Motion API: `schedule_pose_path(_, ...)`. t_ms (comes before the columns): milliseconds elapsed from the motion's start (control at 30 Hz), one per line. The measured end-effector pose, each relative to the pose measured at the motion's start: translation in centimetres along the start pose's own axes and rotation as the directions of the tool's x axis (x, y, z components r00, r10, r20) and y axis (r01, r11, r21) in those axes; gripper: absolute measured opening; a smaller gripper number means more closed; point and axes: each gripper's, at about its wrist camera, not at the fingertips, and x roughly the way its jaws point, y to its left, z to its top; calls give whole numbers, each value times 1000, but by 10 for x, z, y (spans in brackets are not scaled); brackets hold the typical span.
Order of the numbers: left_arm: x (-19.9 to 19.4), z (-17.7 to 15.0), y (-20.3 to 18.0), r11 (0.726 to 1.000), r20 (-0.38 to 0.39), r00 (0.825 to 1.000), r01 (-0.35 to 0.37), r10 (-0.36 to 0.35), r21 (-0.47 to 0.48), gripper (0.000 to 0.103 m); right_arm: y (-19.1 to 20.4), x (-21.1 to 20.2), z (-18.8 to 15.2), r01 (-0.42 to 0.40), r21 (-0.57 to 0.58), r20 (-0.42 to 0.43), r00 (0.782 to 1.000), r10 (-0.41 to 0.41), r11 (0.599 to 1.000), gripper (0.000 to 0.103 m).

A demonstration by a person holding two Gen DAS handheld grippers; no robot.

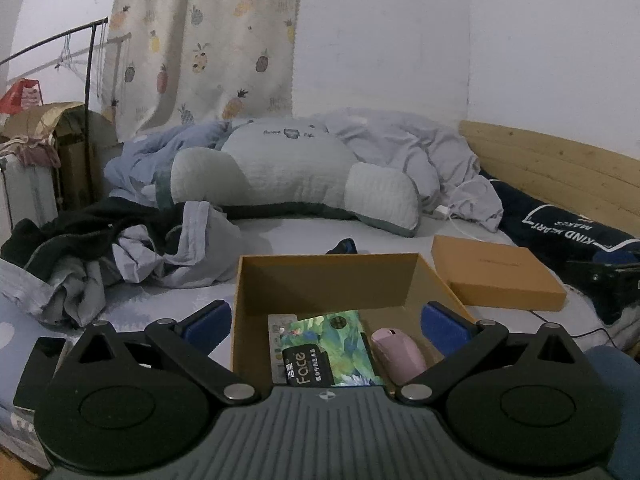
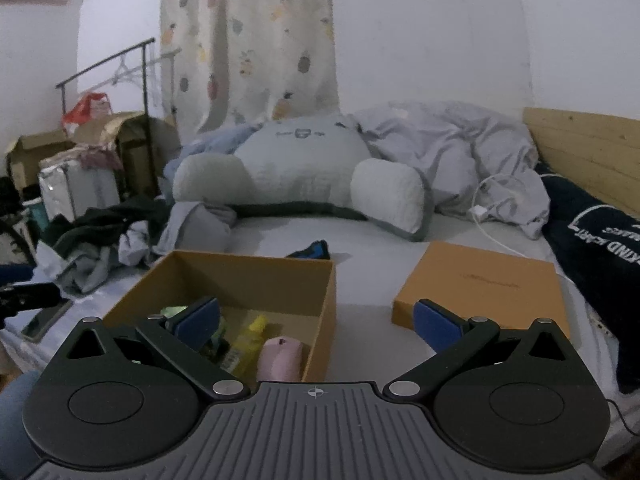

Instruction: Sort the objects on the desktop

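Note:
An open orange box (image 1: 320, 276) sits on the bed and holds a pink mouse (image 1: 398, 350), a green leafy tissue pack (image 1: 332, 344) with a black "Face" label, and a pale item at its left. In the right wrist view the box (image 2: 244, 276) also shows a yellow bottle (image 2: 250, 340) beside the mouse (image 2: 280, 358). Its flat orange lid (image 1: 496, 272) lies to the right, also seen in the right wrist view (image 2: 484, 284). My left gripper (image 1: 326, 322) is open, hovering over the box. My right gripper (image 2: 316, 322) is open and empty, between box and lid.
A grey-green backrest pillow (image 1: 288, 176) and crumpled grey bedding (image 1: 420, 152) lie behind. Clothes (image 1: 100, 248) pile at the left. A small blue-black object (image 2: 312, 250) lies behind the box. A phone (image 2: 44, 322) lies at the left edge. A wooden headboard (image 2: 580, 148) stands right.

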Motion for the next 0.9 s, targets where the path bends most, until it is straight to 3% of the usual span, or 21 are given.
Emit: schedule_pose_path(900,21,-7,5,999,-69,997,42,-43,-26,103,-3,25,-10,-94,83,-122,987,104,992,103)
